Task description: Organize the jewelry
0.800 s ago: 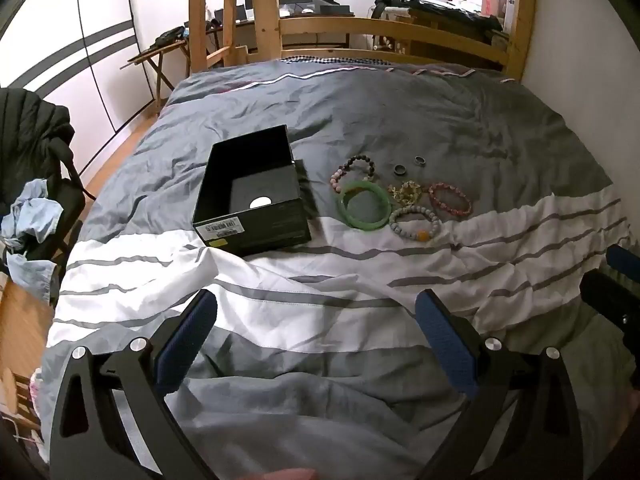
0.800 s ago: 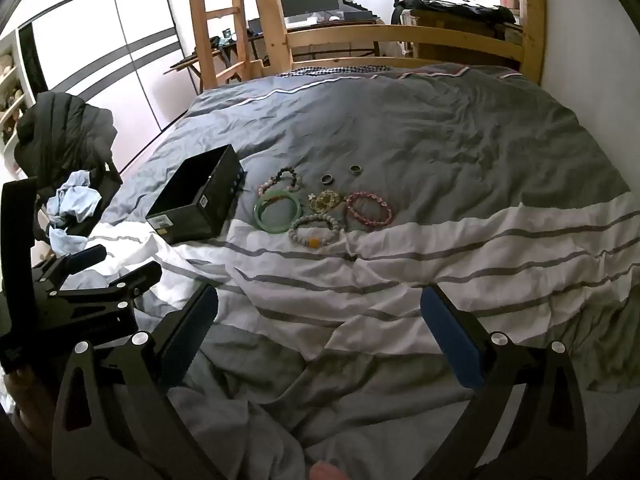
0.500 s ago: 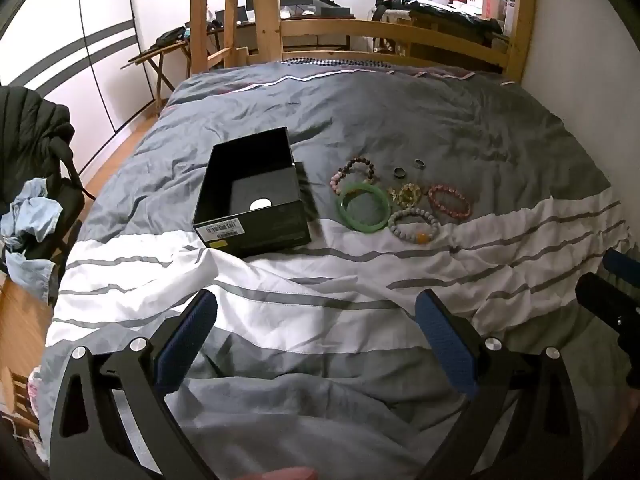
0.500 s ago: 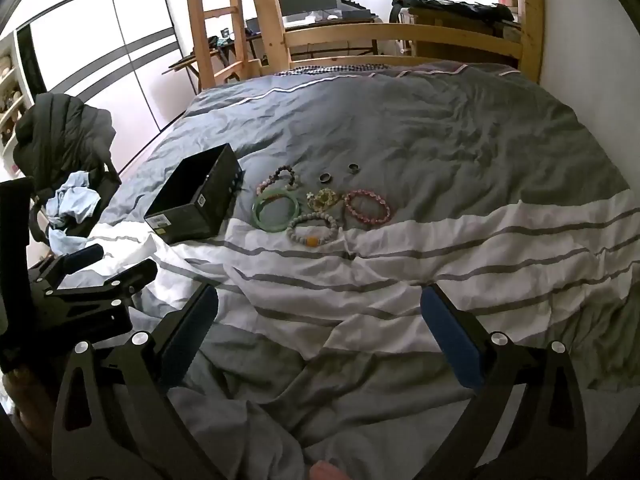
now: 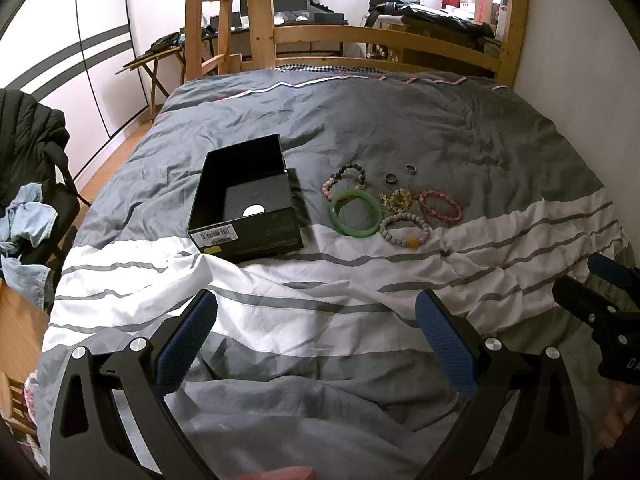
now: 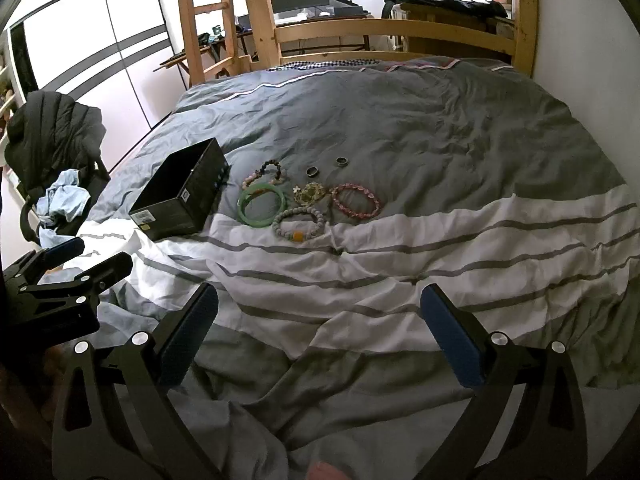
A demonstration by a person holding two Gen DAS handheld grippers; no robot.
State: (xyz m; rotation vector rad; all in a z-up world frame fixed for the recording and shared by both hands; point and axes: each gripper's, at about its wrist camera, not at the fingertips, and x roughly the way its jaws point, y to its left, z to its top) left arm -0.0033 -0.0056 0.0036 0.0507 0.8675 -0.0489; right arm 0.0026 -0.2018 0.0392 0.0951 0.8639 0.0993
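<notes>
Jewelry cluster [image 5: 390, 204] on bed [image 5: 440, 128], well ahead of your left claw [image 5: 316, 332], nothing sorted yet. Black box [image 5: 246, 200] just left of cluster, holds only pale disc. Right claw [image 6: 320, 320] likewise short. Both claws spread, empty. Rumpled duvet between; path otherwise open.

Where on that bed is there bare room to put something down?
The white striped band between the claws and the jewelry is bare, and so is the grey stretch beyond the two rings toward the wooden rail. It is crowded right of the black box, around the green bangle.
</notes>
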